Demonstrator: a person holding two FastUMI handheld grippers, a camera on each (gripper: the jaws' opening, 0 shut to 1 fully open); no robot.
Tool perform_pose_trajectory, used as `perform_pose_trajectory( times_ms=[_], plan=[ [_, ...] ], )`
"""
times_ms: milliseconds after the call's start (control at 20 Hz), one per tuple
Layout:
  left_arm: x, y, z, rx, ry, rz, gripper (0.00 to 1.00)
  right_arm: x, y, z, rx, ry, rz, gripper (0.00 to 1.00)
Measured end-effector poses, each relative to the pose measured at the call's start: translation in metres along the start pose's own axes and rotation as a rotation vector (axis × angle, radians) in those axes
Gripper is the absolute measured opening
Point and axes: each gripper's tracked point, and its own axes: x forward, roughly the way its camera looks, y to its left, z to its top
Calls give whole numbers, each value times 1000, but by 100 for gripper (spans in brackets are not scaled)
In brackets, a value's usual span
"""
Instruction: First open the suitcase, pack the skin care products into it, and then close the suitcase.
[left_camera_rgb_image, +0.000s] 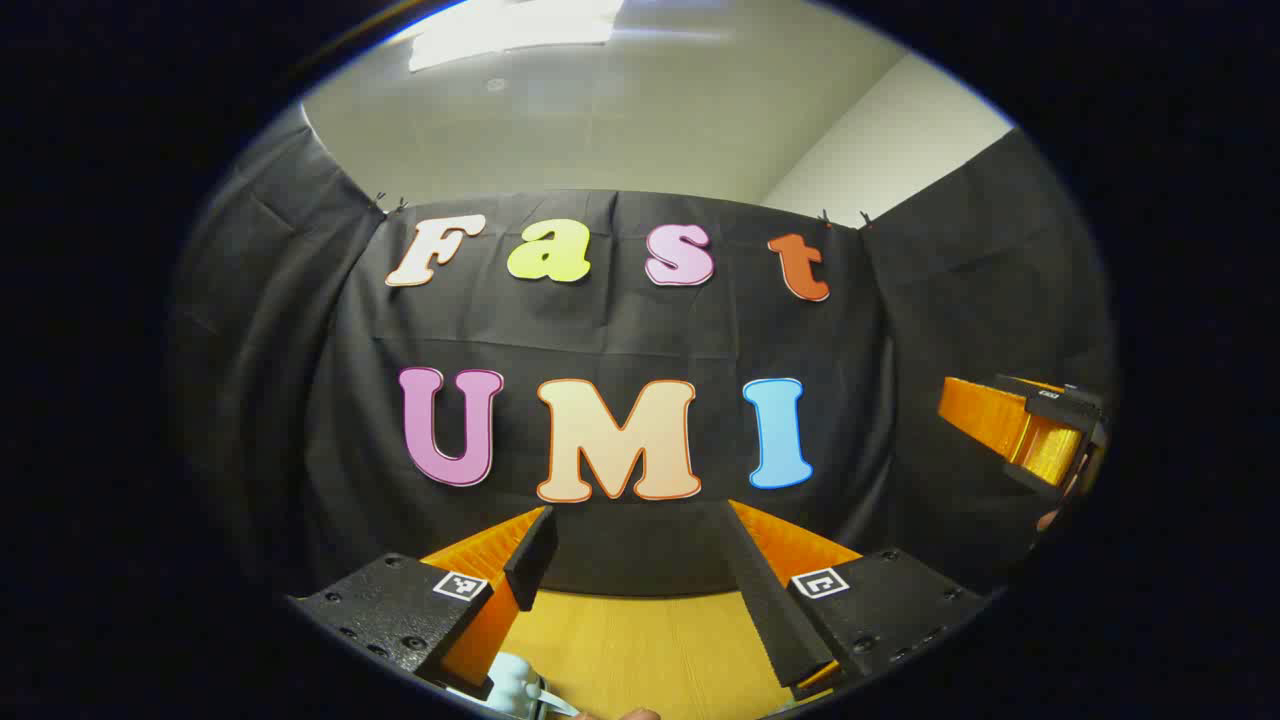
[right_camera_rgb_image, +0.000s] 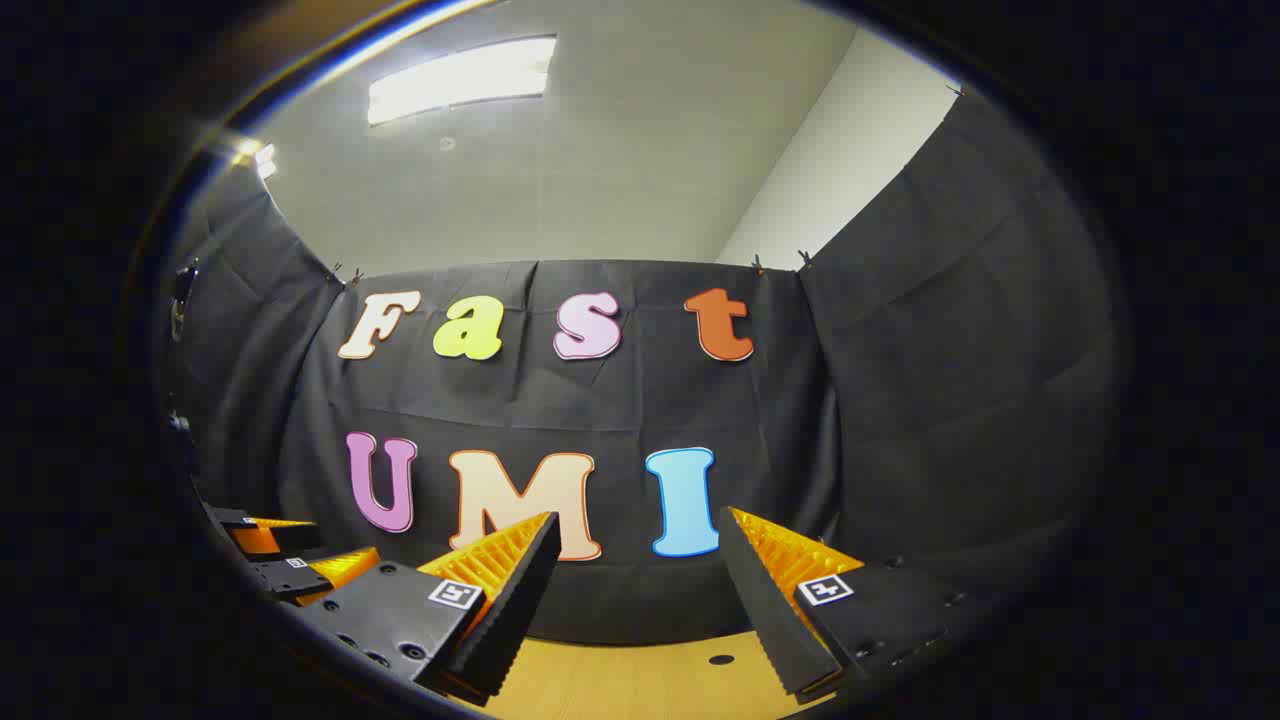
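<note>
Jaws: left gripper and right gripper both spread, pinching nothing.
Position: both raised above the light wooden tabletop.
Progress: suitcase unseen; stage cannot be judged.

A black cloth wall hangs in folds around the booth, clipped along its top edge. Above it, a pale grey ceiling carries a long rectangular light panel at eleven o'clock. A white wall meets it at one o'clock. At six o'clock lies a light wooden worktop.
</note>
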Motion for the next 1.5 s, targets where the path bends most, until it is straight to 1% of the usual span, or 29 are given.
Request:
perform_pose_trajectory(
  times_ms=[100, 300, 450, 500, 550, 700, 850, 1000, 1150, 1250, 1300, 1350, 1400, 1450, 1500],
  plan=[
    [0, -3, -1, 5, 8, 18, 94, -2, -7, -4, 20, 26, 3, 98],
    [-4, -14, -2, 20, 14, 24, 94, -7, -33, -16, 15, 64, -35, 98],
    [-7, -18, -8, 39, 29, 26, 94, -12, -43, -22, -13, 73, -40, 97],
    [-9, -19, -9, 39, 36, 31, 94, -13, -49, -22, -30, 71, -45, 95],
    [-10, -20, -12, 34, 41, 37, 94, -15, -49, -24, -39, 73, -37, 97],
    [-14, -26, -15, 5, 59, 45, 94, -20, -52, -30, -58, 97, -15, 97],
    [-16, -30, -15, -3, 68, 41, 94, -28, -56, -33, -56, 113, -11, 98],
    [-15, -29, -13, 15, 58, 46, 94, -34, -59, -33, -73, 110, 4, 98],
    [-20, -23, -21, 61, 68, 63, 94, -41, -55, -45, -53, 122, 49, 97],
    [-28, -9, -34, 104, 92, 89, 95, -43, -50, -59, -16, 147, 75, 97],
    [-31, -3, -44, 107, 112, 95, 96, -43, -50, -65, -4, 160, 73, 98],
    [-34, 2, -58, 108, 140, 92, 100, -43, -49, -73, -1, 177, 71, 98],
    [-39, 10, -72, 117, 170, 91, 97, -42, -45, -79, -1, 186, 73, 98],
    [-42, 21, -88, 130, 208, 92, 97, -40, -40, -82, -5, 192, 67, 98],
    [-47, 31, -110, 144, 263, 95, 100, -38, -34, -88, -9, 210, 63, 97]
  ],
)
